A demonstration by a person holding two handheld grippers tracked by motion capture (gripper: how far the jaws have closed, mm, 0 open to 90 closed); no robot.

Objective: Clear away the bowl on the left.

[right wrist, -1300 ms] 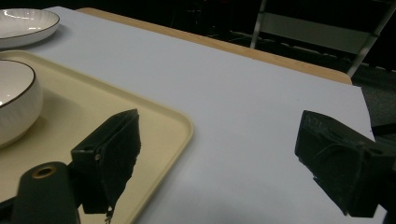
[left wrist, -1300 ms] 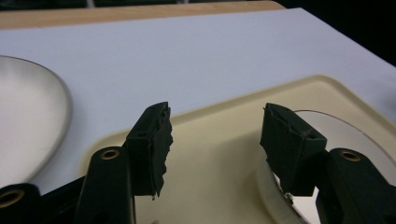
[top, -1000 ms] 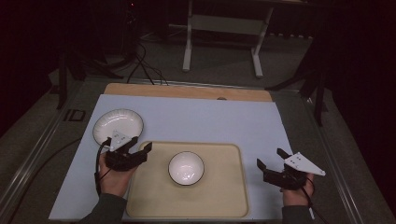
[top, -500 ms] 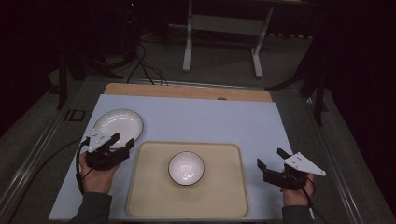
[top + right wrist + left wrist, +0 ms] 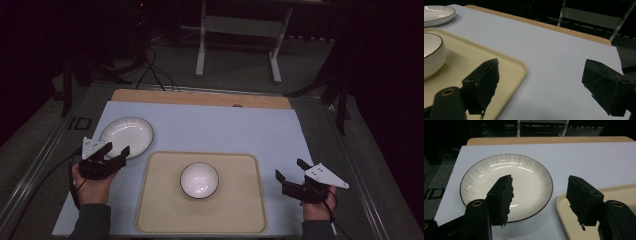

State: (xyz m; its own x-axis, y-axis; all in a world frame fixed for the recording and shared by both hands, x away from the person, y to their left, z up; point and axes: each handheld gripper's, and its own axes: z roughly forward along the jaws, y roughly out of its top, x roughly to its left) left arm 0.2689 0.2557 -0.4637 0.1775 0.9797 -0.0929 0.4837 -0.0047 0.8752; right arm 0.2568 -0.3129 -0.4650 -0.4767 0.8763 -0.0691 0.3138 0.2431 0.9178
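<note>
A dark room is seen; a white frame [image 5: 239, 42] stands far beyond the desk [image 5: 210, 131], cables [image 5: 150, 70] at far left.

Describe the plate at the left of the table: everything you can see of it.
The plate is round, shallow and white with a glossy, ceramic look, faint streaks running in from the rim, and a thin dark line along its edge. It is empty and lies flat on the pale blue table cover, just off the far left corner of the cream tray, apart from it. The left gripper hangs open at its near edge; I cannot tell whether it touches.
</note>
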